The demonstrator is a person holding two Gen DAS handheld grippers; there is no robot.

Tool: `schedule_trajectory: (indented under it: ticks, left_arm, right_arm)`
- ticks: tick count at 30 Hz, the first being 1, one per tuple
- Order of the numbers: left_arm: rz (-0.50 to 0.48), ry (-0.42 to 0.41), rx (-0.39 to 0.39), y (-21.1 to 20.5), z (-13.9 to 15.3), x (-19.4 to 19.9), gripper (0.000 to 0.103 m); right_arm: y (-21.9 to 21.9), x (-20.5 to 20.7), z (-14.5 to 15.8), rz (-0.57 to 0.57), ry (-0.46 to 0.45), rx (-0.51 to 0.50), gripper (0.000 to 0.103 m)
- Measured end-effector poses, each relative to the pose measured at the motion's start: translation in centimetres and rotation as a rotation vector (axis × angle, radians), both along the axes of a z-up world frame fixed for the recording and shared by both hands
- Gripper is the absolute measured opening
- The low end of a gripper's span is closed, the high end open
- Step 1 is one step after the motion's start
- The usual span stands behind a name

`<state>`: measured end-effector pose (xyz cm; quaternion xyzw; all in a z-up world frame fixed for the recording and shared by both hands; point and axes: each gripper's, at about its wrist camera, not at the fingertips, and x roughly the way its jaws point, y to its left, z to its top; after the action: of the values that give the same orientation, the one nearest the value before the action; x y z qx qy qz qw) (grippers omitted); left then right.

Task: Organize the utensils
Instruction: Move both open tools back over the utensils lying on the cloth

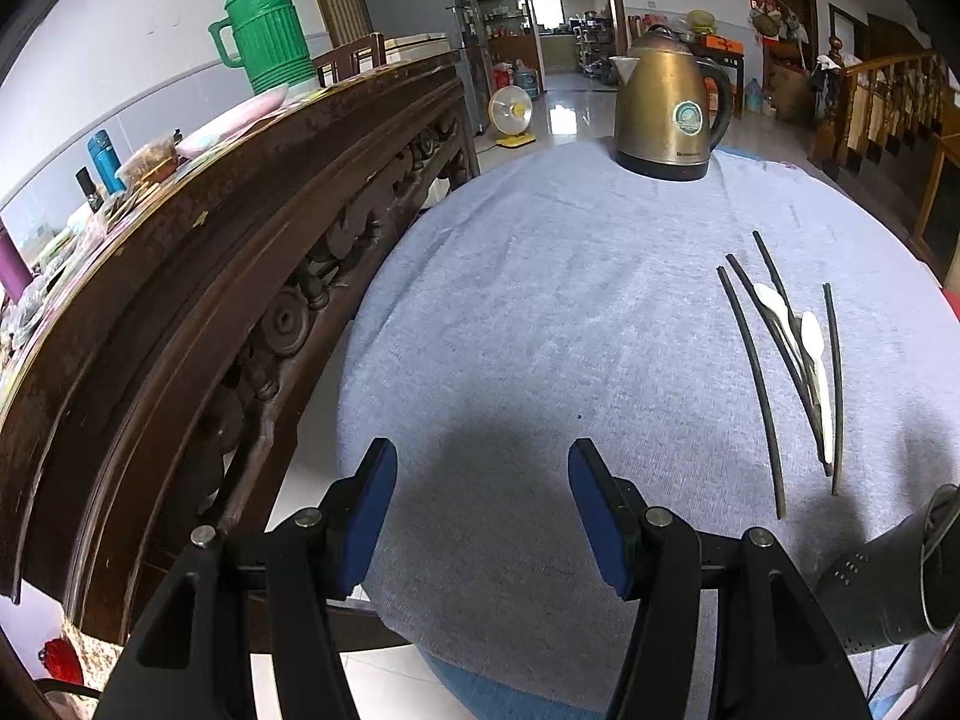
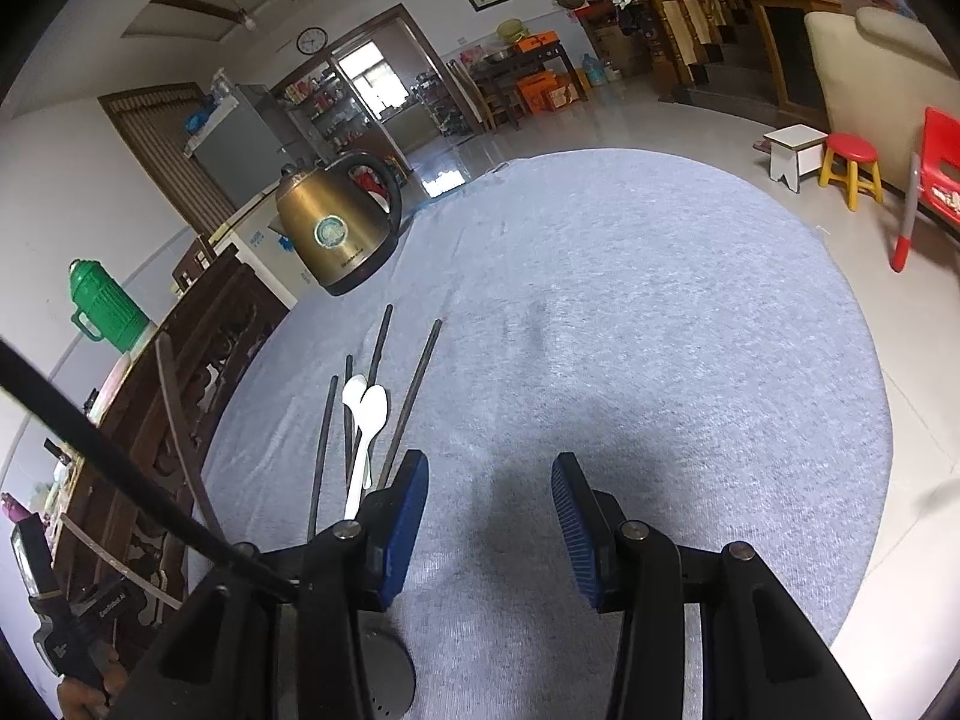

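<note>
1. Across the round table a pale grey-blue cloth is spread; a brass-coloured electric kettle is set at the table's far edge.
2. Beside the table's left edge a dark carved wooden sideboard is seen, with a green ribbed plastic thermos jug on top.
3. Four thin black chopsticks and two white plastic spoons are laid together towards the table's near edge, spoons across the middle sticks.
4. A dark perforated metal holder is glimpsed at the near edge.
5. The left gripper is held over bare cloth, jaws spread wide, nothing between them.
6. The right gripper is likewise held wide and unladen, just beside the chopsticks' near ends.
</note>
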<state>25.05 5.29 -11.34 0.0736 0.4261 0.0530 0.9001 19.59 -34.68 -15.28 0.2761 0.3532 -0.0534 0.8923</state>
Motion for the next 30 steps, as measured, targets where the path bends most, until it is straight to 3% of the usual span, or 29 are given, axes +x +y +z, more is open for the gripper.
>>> schedule_trajectory:
  ticks: [14, 30]
  left_arm:
    - [-0.060, -0.014, 0.066, -2.7, -0.4, 5.1, 0.061]
    - [-0.138, -0.005, 0.084, -7.0, -1.3, 10.1, 0.061]
  right_arm:
    - [-0.4, 9.0, -0.4, 0.128, 0.099, -0.020, 0.046]
    - [2.8, 18.0, -0.4, 0.263, 0.142, -0.091, 0.046]
